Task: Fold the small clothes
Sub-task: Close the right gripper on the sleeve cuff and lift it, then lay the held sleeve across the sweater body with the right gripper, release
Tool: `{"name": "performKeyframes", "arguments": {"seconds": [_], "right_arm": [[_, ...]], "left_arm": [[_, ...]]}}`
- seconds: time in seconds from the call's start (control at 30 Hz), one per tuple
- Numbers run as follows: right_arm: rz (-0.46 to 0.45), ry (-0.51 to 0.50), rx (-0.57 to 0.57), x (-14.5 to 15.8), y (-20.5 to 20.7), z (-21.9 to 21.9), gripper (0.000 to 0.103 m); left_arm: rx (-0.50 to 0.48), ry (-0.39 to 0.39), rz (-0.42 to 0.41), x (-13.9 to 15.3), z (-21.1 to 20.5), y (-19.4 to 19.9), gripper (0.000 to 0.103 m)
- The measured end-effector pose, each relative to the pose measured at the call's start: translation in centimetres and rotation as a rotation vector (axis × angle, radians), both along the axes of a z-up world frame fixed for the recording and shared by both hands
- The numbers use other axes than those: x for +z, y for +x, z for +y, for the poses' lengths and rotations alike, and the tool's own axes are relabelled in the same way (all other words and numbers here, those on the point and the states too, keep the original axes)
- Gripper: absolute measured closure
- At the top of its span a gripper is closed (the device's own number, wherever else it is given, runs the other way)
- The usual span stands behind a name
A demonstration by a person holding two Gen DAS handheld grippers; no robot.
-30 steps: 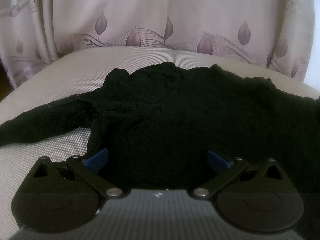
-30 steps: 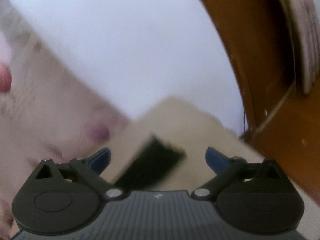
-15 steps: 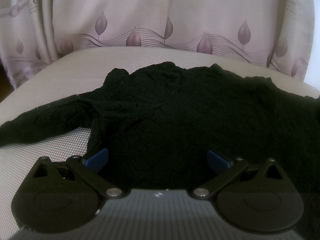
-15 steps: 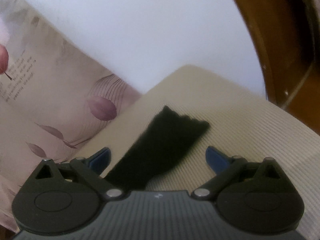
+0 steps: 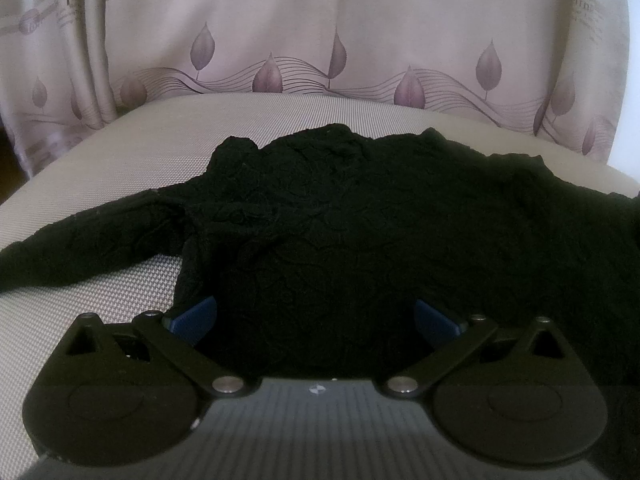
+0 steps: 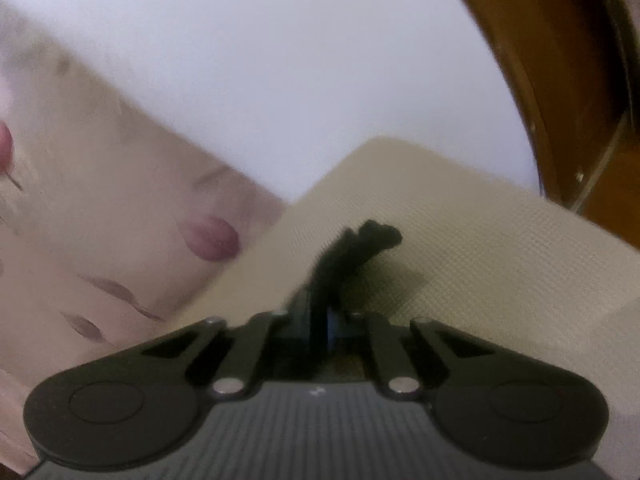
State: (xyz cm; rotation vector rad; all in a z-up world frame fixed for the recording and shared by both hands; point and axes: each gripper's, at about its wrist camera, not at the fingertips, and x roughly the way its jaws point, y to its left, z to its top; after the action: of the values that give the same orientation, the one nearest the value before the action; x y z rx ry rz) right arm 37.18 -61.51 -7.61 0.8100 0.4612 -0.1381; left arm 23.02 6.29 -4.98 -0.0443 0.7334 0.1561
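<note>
Through my left wrist camera, the left gripper [image 5: 316, 316] gapes wide over the black garment [image 5: 360, 216], spread flat on the beige cushion [image 5: 120, 152]. From the right wrist, my right gripper [image 6: 320, 330] pinches the garment's sleeve end [image 6: 352, 252], raised off the cushion.

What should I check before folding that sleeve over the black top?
1. Right gripper shut on the sleeve end: ok, fabric pinched between the fingers.
2. Sleeve end lifted off the beige cushion: ok, it stands up with a shadow beneath.
3. Left gripper open: ok, fingers spread wide.
4. Left gripper pinning the black top: cannot tell; it is over the hem, contact not visible.
5. Body of the top spread flat: ok, only wrinkled.
6. Other sleeve laid out: ok, stretched to the left on the cushion.
</note>
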Motion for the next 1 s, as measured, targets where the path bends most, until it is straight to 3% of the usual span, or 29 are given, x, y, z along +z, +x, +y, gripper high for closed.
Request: {"name": "performKeyframes", "arguments": {"seconds": [0.3,0.57,0.8,1.0], "right_arm": [[-0.187,0.199,-0.152,3.5,-8.7,-2.4,0.096],[-0.294,0.238,-0.237,6.5,-15.8,-2.7,0.095],[-0.373,0.202,-0.179,11.4,-15.6,0.9,0.095],[-0.416,0.143,0.011,15.3,-11.6,8.9,0.096]], "left_arm": [[0.001,-0.007,-0.003,0.0,0.0,0.0,0.0],[0.001,-0.013,-0.006,0.0,0.1,-0.1,0.0],[-0.014,-0.1,-0.05,0.4,1.3,-0.8,0.0],[0.005,-0.228,-0.117,2.0,3.5,-2.9,0.0]]}}
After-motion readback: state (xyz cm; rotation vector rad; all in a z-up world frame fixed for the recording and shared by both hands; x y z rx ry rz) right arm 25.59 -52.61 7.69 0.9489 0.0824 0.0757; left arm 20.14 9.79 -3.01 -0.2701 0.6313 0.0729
